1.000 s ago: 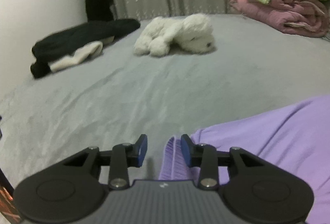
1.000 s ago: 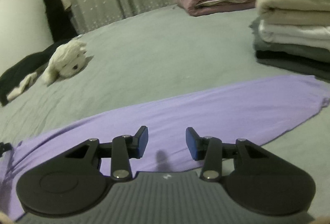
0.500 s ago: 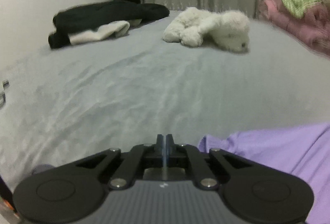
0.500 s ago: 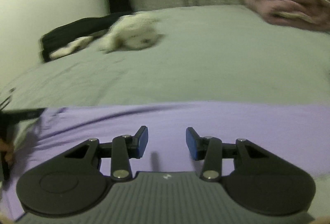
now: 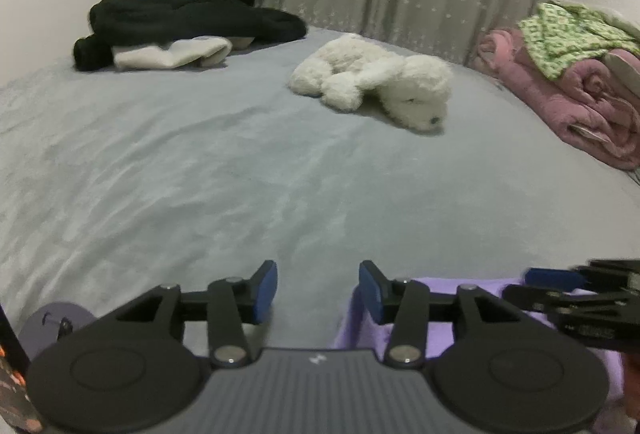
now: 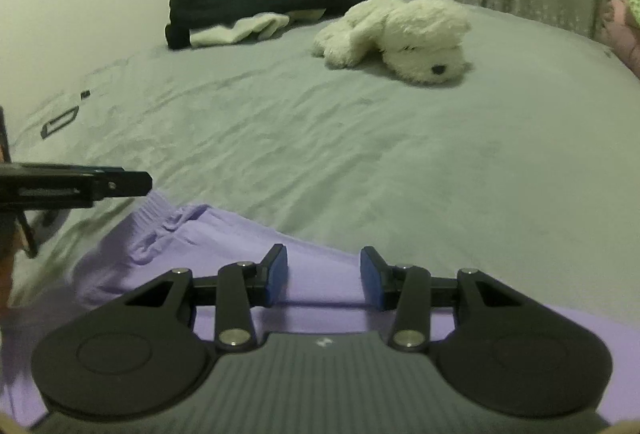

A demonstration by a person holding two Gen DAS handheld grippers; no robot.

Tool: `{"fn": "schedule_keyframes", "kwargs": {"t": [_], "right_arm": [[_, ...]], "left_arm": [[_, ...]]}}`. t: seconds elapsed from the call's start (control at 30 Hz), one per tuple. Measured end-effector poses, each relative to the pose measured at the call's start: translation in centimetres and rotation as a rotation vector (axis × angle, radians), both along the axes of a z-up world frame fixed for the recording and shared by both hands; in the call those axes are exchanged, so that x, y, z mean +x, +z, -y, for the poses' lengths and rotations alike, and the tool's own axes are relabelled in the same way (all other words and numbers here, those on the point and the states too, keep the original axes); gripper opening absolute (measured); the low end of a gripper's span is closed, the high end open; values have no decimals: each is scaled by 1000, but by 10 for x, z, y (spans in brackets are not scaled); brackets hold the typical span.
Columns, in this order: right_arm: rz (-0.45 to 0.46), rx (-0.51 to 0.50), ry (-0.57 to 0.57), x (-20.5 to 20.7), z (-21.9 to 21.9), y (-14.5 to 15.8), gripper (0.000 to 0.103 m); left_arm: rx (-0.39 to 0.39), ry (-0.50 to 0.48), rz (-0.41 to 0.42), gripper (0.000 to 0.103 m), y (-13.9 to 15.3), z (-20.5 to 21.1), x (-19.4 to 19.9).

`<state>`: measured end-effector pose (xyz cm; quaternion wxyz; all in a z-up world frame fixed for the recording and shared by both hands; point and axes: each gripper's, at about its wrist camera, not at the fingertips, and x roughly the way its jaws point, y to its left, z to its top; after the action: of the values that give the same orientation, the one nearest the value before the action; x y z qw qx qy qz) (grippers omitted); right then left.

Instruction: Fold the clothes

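A lilac garment [image 6: 224,234] lies on the grey bed, its gathered waistband [image 6: 156,212] at the left end. My right gripper [image 6: 324,276] hovers open just over the cloth with nothing between its fingers. My left gripper [image 5: 318,290] is open too, with the garment's edge [image 5: 360,330] beside its right finger and bare bedding between the pads. In the right wrist view the left gripper [image 6: 120,180] pokes in side-on from the left above the waistband. From the left wrist view the right gripper [image 5: 560,284] shows at the right edge over the lilac cloth.
A white plush dog [image 5: 380,82] lies mid-bed. Behind it at the left sits a pile of black clothing [image 5: 192,18] with a white piece [image 5: 172,54]. Pink blankets topped with green cloth [image 5: 580,82] are stacked at the right. A small dark object [image 6: 60,122] rests near the bed's left edge.
My left gripper shut half a second ago and has opened again. My right gripper stayed open and swung left along the garment to its waistband end, close to the left gripper.
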<state>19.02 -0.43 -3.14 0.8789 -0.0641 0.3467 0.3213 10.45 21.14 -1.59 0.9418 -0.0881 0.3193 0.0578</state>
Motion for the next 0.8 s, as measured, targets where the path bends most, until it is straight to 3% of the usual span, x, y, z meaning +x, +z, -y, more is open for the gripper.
{"fn": "schedule_keyframes", "kwargs": {"t": [0.13,0.23,0.27,0.3,0.37,0.43,0.6,0.8], "right_arm": [[-6,-31,35,4,-8,-3,45],[-8,-54,63,6,-14,-4,45],[-9,-63,73,6,-16,-5,39],[-7,-75,88,5,-18,-6,35],[7,-93,110,2,-23,-6,14],[35,-104,109,0,-26,-5,2],[129,-79,77,-3,-28,-2,2],[178,-108,42,0,-39,-23,2]], "left_arm": [[-35,-50,-36,48,-6,0,4],[-80,-72,-69,28,-13,-1,9],[-92,-78,-73,16,-15,-1,10],[-102,-79,-72,12,-16,-1,11],[-105,-63,-55,7,-17,-1,11],[-98,-33,-26,5,-17,-2,10],[-44,31,52,4,-19,-2,5],[105,52,49,10,-40,9,9]]}}
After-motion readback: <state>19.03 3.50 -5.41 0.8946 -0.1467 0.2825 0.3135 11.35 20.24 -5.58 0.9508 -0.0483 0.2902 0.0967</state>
